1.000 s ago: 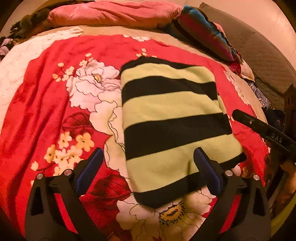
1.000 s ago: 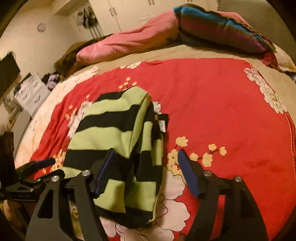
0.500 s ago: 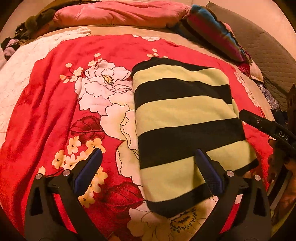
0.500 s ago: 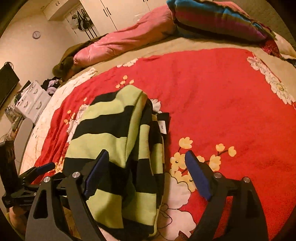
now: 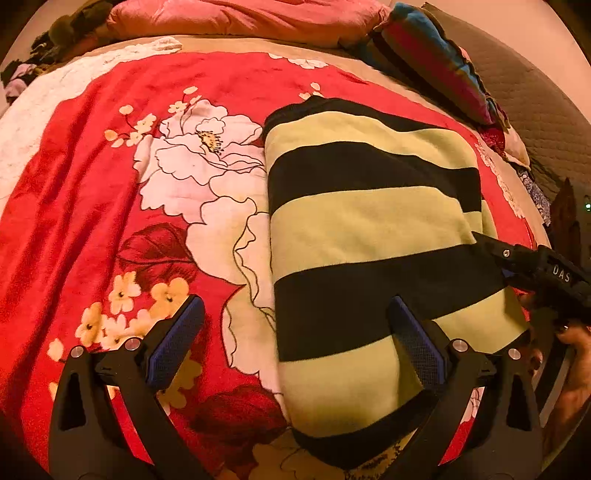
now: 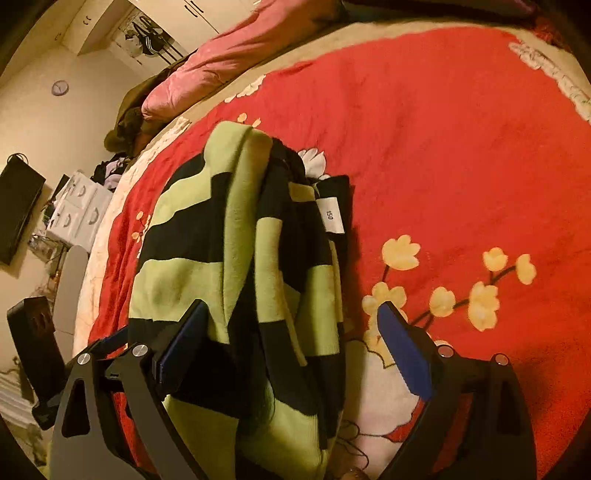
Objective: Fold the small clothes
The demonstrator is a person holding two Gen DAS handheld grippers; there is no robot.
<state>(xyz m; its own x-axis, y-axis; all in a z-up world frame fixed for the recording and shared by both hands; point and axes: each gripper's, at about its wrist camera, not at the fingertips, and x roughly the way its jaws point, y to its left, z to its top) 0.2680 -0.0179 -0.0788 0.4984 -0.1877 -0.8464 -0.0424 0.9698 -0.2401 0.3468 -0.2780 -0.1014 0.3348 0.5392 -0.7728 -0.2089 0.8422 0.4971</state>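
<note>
you are lowering both spread grippers, left gripper [image 5: 291,332] and still-opening right gripper [image 6: 288,339], over the folded green-and-black striped knit garment [image 5: 369,236] at frame centre, needing a near-edge pinch next.

Warm, dim yellow light on my feeds. Bed fills both views: red floral blanket [image 5: 110,177] over a beige cover, pink duvet [image 5: 240,16] bunched at the far end, striped multicolour pillow [image 5: 436,62] beside it. Grey quilted headboard [image 5: 546,110] along one side. Cream walls, small round wall clock [image 6: 60,88], dark wall-mounted screen [image 6: 16,206], white drawer unit [image 6: 79,210], white wardrobe doors [image 6: 199,11]. Clothes pile near the drawers, I think; too blurry.
</note>
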